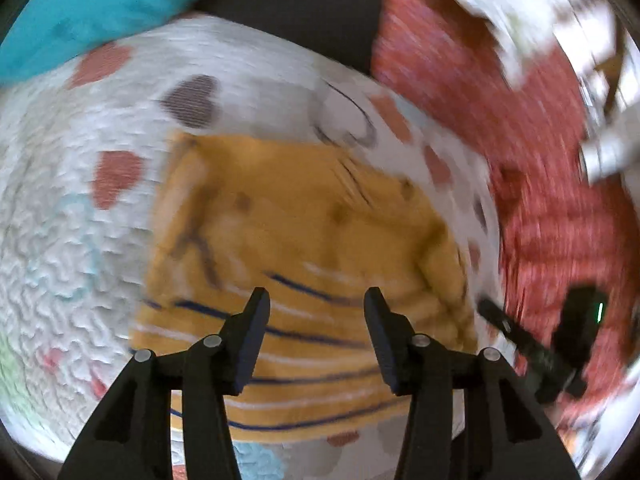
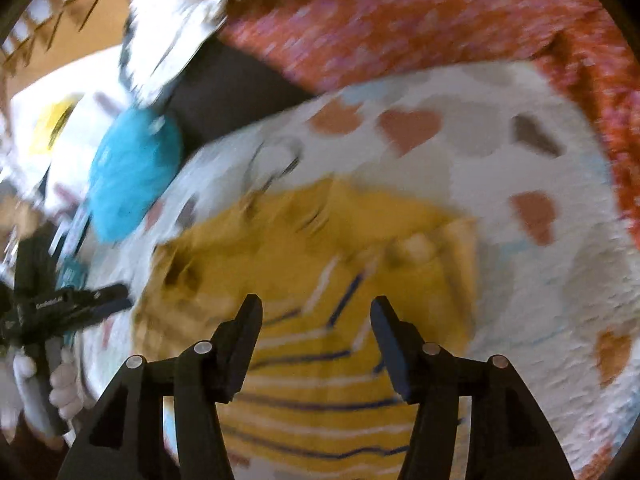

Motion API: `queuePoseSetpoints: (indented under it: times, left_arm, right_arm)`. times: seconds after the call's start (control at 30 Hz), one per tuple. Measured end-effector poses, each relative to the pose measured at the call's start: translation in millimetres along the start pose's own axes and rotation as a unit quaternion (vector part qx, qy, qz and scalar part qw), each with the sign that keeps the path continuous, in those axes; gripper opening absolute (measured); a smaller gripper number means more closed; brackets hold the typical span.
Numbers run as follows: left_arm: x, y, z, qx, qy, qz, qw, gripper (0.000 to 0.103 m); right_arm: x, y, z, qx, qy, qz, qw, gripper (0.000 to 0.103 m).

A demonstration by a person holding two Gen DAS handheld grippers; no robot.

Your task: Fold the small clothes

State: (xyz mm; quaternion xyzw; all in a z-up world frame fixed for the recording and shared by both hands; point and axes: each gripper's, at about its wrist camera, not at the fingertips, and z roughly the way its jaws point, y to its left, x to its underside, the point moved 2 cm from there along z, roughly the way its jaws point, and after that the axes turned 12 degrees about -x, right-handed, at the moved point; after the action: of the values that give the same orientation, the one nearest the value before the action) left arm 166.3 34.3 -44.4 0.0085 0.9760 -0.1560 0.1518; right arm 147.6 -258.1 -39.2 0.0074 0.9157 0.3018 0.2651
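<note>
A small mustard-yellow garment with navy and white stripes lies flat on a white quilt printed with hearts. In the left wrist view my left gripper hovers over its striped part, fingers apart, nothing between them. The right wrist view shows the same garment from the other side, with my right gripper open above its stripes and holding nothing. The other gripper, held in a gloved hand, shows at the left edge there. Both views are blurred.
A red knitted blanket lies beyond the quilt. A teal cloth sits at the quilt's edge, and a white patterned cloth lies further back. A dark surface shows between them.
</note>
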Motion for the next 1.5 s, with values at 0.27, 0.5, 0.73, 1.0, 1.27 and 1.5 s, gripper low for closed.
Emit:
queuePoseSetpoints:
  times: [0.27,0.5,0.73,1.0,1.27,1.5]
  left_arm:
    - [-15,-7,66,-0.081,0.035,0.024,0.9958,0.047]
    - [-78,32,83,-0.123,0.024,-0.045,0.9911,0.045]
    - [-90,50,87,-0.089,0.038,-0.098,0.9905,0.044]
    - [-82,94,37,-0.08,0.011,-0.135,0.9876,0.045]
    - [-3,85,4,-0.089,0.01,-0.086,0.9922,0.047]
    - [34,93,14,-0.071,0.035,-0.125,0.989,0.047]
  right_arm:
    - [9,23,64,-0.048,0.095,-0.042,0.993,0.05]
    - [-41,-23,79,0.084,0.058,-0.039,0.994,0.043]
    - [-80,-79,43,0.142,-0.014,0.064,0.988,0.052]
    - [-31,-93,-35,0.11,-0.041,0.079,0.99,0.059]
    - [8,-27,-35,0.0,-0.011,0.02,1.0,0.059]
    - [-8,-24,49,0.113,0.068,-0.053,0.99,0.054]
